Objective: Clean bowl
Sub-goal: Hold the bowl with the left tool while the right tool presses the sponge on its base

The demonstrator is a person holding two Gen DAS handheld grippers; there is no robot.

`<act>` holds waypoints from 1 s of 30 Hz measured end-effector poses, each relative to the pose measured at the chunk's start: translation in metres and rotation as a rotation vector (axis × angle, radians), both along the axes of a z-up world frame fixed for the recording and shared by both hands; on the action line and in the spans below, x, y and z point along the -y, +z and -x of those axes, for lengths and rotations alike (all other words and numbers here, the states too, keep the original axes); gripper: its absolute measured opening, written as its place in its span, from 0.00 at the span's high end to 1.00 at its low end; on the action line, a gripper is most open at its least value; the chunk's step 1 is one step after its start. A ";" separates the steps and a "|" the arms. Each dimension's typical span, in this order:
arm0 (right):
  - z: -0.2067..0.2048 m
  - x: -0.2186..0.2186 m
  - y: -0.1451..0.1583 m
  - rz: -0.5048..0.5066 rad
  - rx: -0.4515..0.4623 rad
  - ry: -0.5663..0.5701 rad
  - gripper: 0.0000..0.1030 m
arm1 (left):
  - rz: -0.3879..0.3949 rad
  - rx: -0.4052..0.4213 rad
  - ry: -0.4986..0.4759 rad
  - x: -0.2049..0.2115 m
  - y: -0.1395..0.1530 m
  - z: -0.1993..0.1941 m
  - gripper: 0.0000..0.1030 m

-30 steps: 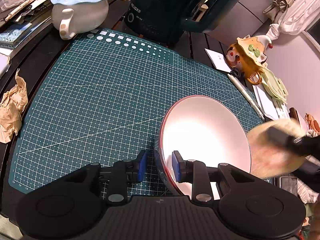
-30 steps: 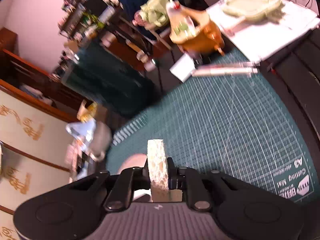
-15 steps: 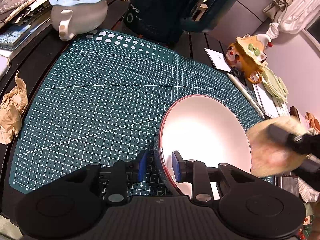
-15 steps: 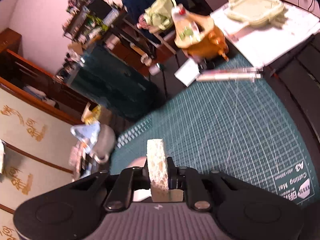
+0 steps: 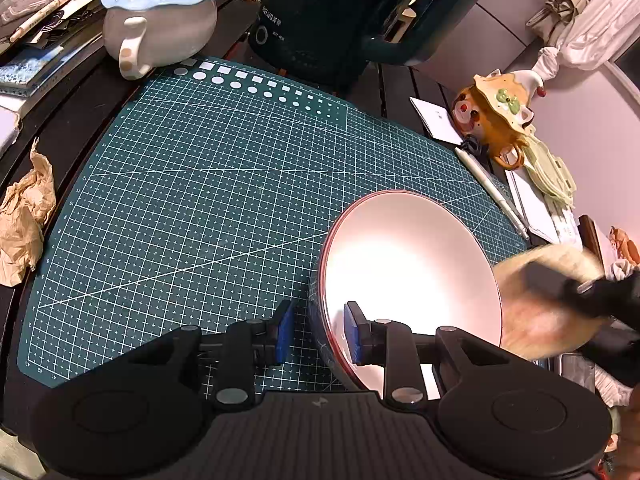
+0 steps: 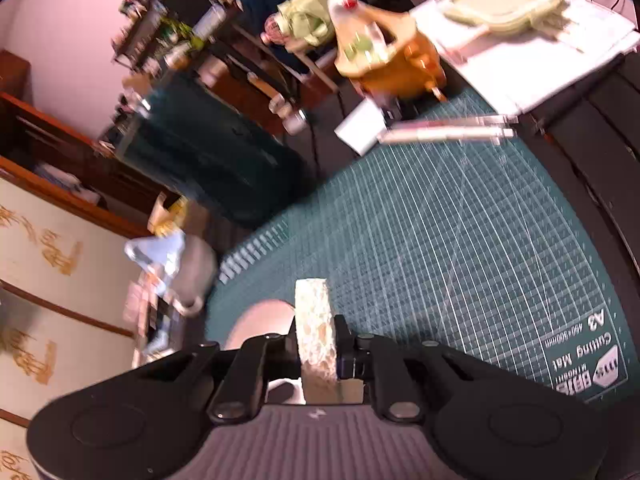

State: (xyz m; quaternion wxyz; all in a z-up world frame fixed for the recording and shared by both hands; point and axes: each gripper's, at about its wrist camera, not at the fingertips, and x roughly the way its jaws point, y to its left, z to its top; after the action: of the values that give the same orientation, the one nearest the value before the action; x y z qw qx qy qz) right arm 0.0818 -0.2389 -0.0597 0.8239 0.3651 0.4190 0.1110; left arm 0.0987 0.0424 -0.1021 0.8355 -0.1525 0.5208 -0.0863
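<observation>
The left gripper (image 5: 316, 330) hides the bowl's (image 5: 404, 264) near rim, the sponge (image 5: 536, 304) is motion-blurred, and the right wrist view smears the shelves (image 6: 168, 28) beyond reading.

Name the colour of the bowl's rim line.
Red, around the white bowl; clearest in the left wrist view.

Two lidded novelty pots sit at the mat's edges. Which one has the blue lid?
The grey pot at the mat's far left corner, its blue lid carrying an orange bow. The other pot is orange with a yellowish lid.
</observation>
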 end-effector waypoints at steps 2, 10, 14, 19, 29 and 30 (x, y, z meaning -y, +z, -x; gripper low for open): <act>0.000 -0.002 0.000 0.010 0.003 0.002 0.88 | -0.002 0.003 -0.003 -0.001 -0.001 0.000 0.74; -0.001 -0.014 -0.009 0.069 -0.019 0.023 0.88 | 0.002 0.001 0.000 -0.002 -0.001 0.001 0.74; 0.000 -0.015 -0.010 0.082 -0.007 0.029 0.87 | 0.000 0.000 0.002 0.000 0.000 0.001 0.74; 0.001 -0.019 -0.009 0.103 0.008 0.038 0.86 | 0.002 -0.002 -0.001 -0.002 0.000 -0.001 0.74; 0.004 -0.019 -0.012 0.076 0.027 0.039 0.84 | 0.002 -0.001 -0.001 -0.002 0.000 -0.001 0.74; 0.004 -0.018 -0.012 0.071 0.029 0.038 0.84 | 0.002 -0.002 -0.001 -0.002 0.000 -0.001 0.74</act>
State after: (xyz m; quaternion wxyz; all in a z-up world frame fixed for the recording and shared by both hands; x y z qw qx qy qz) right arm 0.0774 -0.2207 -0.0716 0.8400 0.3260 0.4177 0.1171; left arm 0.0994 0.0442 -0.1019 0.8349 -0.1530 0.5215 -0.0873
